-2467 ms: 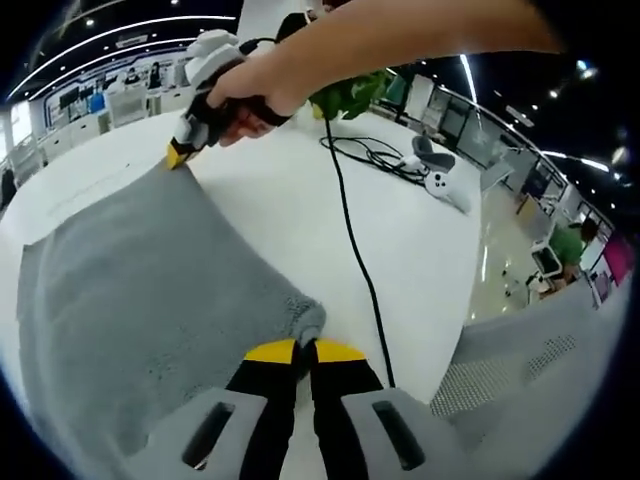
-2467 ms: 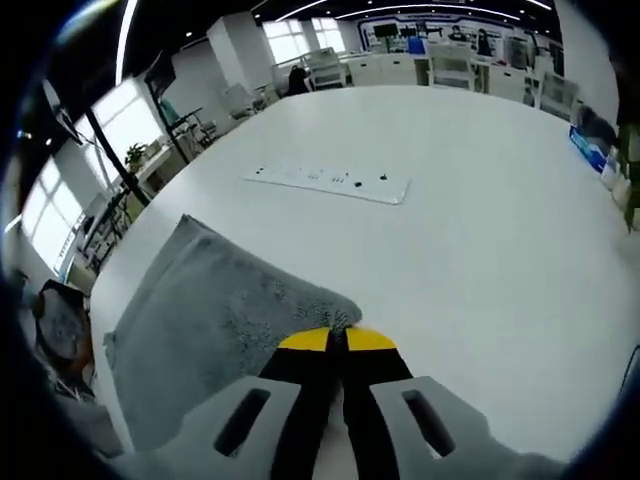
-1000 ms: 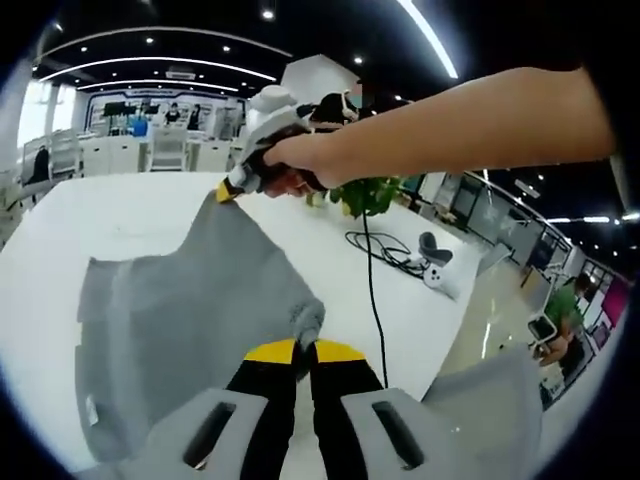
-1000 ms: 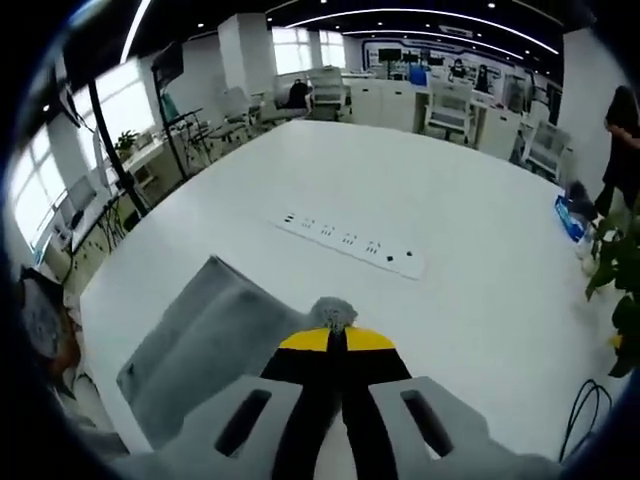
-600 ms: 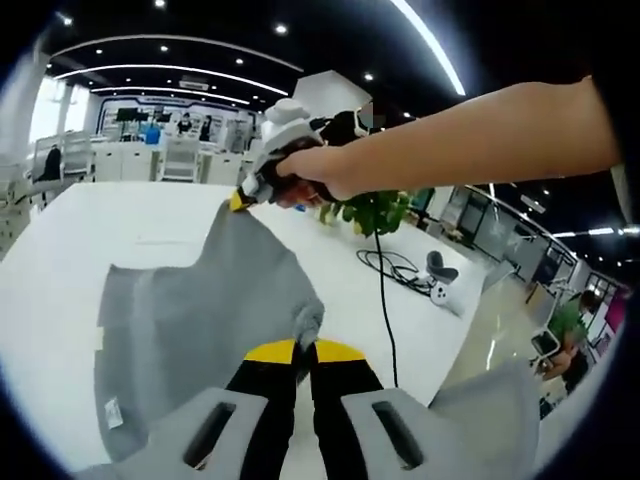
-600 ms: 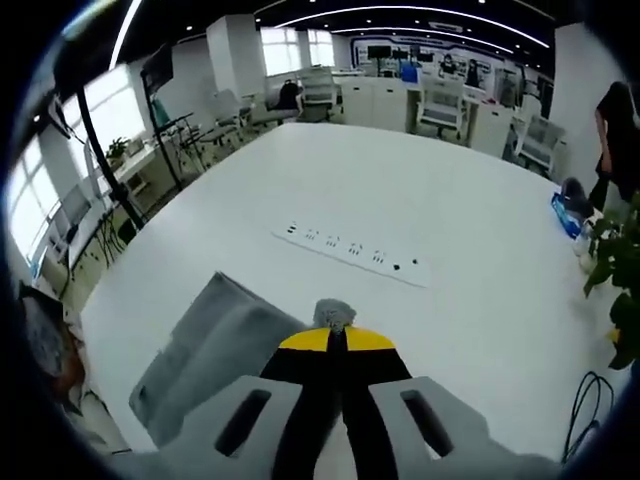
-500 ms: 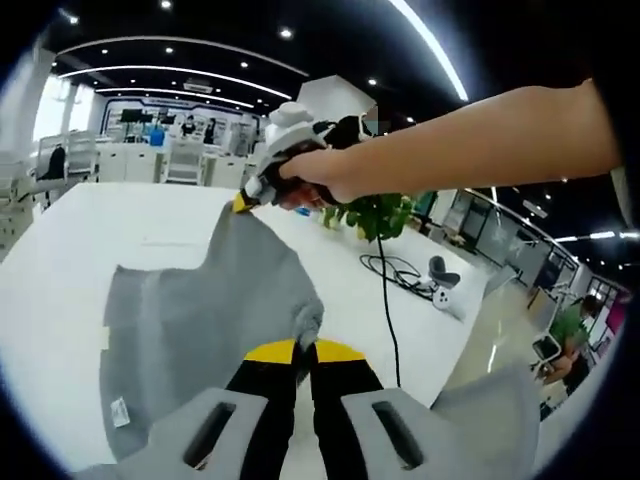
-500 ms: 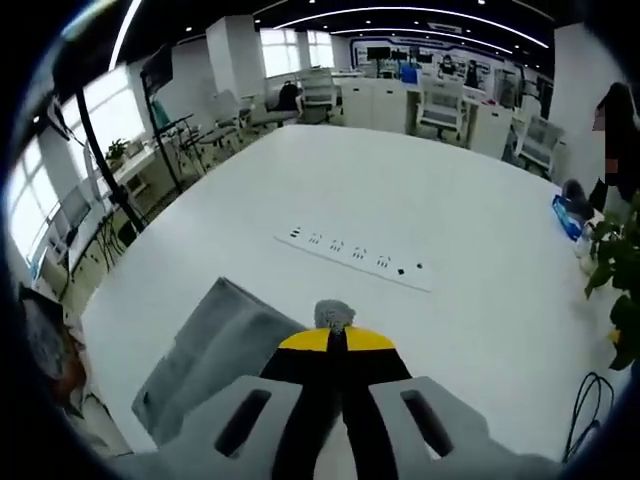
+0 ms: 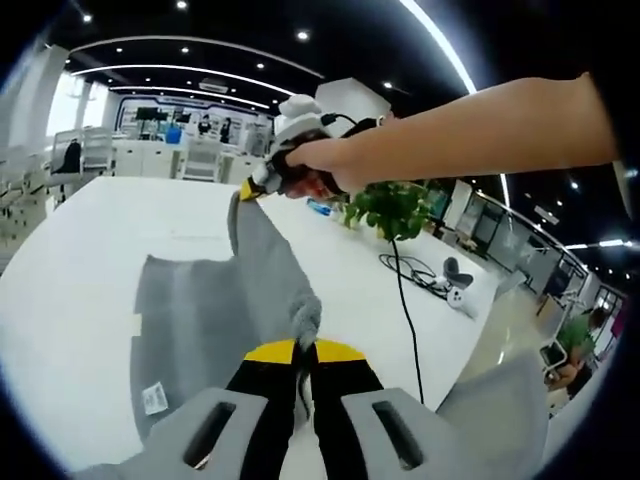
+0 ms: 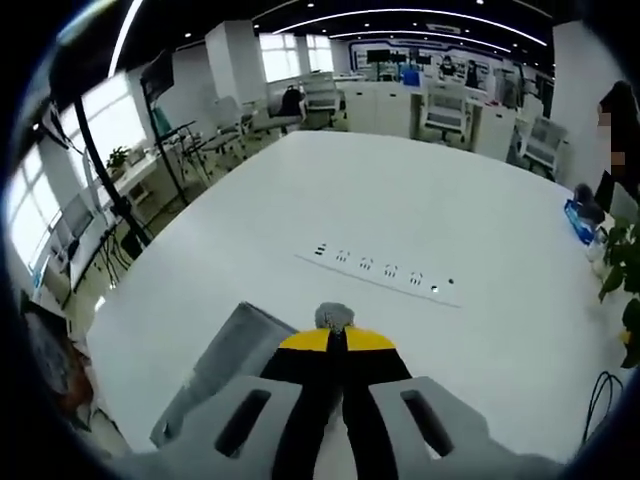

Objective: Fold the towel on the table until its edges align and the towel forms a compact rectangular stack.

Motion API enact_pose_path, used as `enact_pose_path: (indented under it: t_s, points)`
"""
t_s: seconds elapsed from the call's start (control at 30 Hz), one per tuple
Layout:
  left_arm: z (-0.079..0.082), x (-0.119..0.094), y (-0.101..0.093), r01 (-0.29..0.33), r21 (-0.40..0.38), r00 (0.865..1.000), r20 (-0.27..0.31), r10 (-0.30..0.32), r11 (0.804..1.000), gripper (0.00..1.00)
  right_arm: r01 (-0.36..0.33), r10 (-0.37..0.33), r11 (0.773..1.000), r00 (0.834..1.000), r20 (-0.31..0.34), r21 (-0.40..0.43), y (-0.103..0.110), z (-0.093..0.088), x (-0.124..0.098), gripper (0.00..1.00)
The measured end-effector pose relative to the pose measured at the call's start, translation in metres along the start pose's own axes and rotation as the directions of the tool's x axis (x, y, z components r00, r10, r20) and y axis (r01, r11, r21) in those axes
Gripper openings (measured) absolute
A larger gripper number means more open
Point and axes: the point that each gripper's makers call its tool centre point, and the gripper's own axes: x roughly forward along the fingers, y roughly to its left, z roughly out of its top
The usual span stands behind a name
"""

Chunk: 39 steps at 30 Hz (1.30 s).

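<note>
The grey towel (image 9: 215, 305) is lifted along one edge above the white table (image 9: 70, 260), its far part still lying on the surface with a white label (image 9: 153, 397) showing. My left gripper (image 9: 304, 349) is shut on one near corner. In the left gripper view, the right gripper (image 9: 247, 190), held in a hand, pinches the other corner higher up. In the right gripper view, my right gripper (image 10: 335, 337) is shut on a tuft of the towel (image 10: 232, 355), which hangs down to the left.
A white power strip (image 10: 385, 272) lies on the table beyond the towel. A black cable (image 9: 405, 310), a white controller (image 9: 458, 296) and a green plant (image 9: 392, 205) sit toward the table's far side. Office desks and chairs stand behind.
Both grippers have raised the held towel edge higher off the table and carried it over the rest; the towel now hangs steeper and shows its label.
</note>
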Motion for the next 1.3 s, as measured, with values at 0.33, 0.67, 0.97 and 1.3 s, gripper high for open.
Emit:
enact_pose_path:
  t_s: [0.33,0.67,0.97,1.3]
  points:
    - [-0.013,-0.014,0.033,-0.052,0.023,0.999,-0.004,0.052,0.998,0.04,-0.016,0.016,1.0,1.0,0.006,0.005,0.024,0.001,0.022,0.0]
    - [-0.012,-0.022,0.045,-0.058,-0.021,0.998,0.028,0.059,0.998,0.04,-0.055,0.055,0.998,0.998,0.022,-0.014,0.055,0.012,0.04,0.0]
    - [-0.033,-0.029,0.07,-0.107,-0.053,0.994,0.006,0.107,0.993,0.04,-0.07,0.07,0.997,0.998,0.002,-0.036,0.074,0.0,0.058,0.0]
    - [-0.059,-0.036,0.099,-0.171,-0.07,0.985,-0.039,0.169,0.983,0.04,-0.1,0.099,0.993,0.995,-0.016,-0.058,0.097,-0.011,0.079,0.0]
